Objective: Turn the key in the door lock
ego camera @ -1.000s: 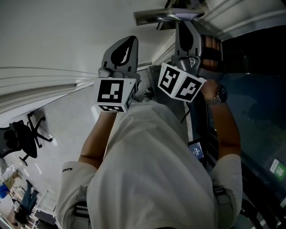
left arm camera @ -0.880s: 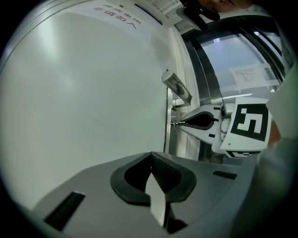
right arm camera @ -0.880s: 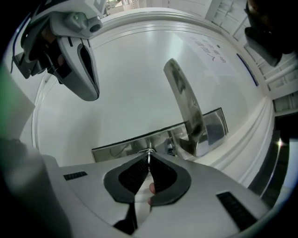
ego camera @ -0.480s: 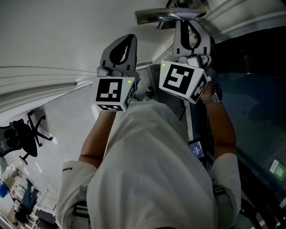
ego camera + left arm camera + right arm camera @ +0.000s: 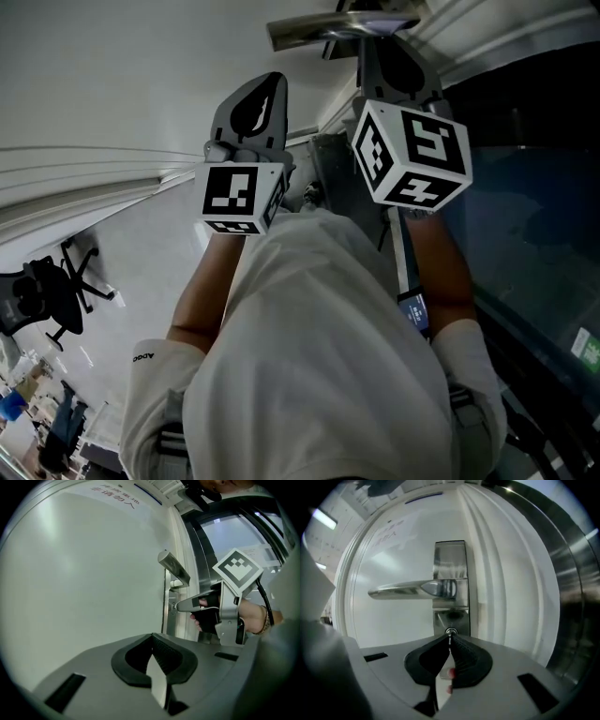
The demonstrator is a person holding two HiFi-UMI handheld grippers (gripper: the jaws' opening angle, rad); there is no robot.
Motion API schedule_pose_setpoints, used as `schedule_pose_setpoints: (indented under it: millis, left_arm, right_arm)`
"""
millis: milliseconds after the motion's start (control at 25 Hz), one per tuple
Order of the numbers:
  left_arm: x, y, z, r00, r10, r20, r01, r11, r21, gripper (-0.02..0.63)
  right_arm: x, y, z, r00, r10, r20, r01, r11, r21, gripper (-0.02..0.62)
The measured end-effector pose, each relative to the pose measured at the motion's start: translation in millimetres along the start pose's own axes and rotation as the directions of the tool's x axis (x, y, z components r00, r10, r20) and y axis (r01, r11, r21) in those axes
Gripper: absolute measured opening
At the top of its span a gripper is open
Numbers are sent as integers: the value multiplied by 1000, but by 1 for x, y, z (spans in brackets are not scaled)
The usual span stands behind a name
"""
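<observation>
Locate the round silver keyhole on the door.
Right gripper view, centre: the keyhole sits in the steel plate just below the silver lever handle, at the right gripper's tips.

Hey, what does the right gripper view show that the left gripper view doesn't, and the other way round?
Only the right gripper view: the right gripper seen along its own jaws, pinched on the key at the keyhole.
Only the left gripper view: the left gripper, jaws together and empty, plus the right one's marker cube and the hand holding it, seen from the side.
Both: the door handle, the lock plate and the white door.
</observation>
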State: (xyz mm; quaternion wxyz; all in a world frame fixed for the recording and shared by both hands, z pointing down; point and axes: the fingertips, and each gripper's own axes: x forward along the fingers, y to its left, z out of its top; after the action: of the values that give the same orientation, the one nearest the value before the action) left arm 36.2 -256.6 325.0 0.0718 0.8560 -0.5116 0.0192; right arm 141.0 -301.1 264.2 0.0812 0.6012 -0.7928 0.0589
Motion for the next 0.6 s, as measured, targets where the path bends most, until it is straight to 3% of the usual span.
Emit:
schedule_pose_setpoints:
  millis: [80, 200, 360, 600]
  left_arm:
    - [-1, -1, 1, 1000, 2, 2, -2, 1000, 0, 9]
    - [-2, -1, 4, 1000, 8, 7, -8, 1000, 2, 9]
    - [-3, 0, 3, 1000, 18, 4, -18, 1000, 6, 9]
    - [-3, 1, 2, 1000, 30, -2, -30, 999, 13, 9]
  right_arm:
    - [0, -1, -1, 1000, 29, 0, -29, 992, 120, 12]
    - [-2, -3, -3, 997, 79, 5, -77, 953, 293, 12]
    - [-1, -5, -5, 989, 145, 19, -135, 858, 496, 14]
    - [1, -5, -7, 976, 207, 71, -202, 725, 659, 17]
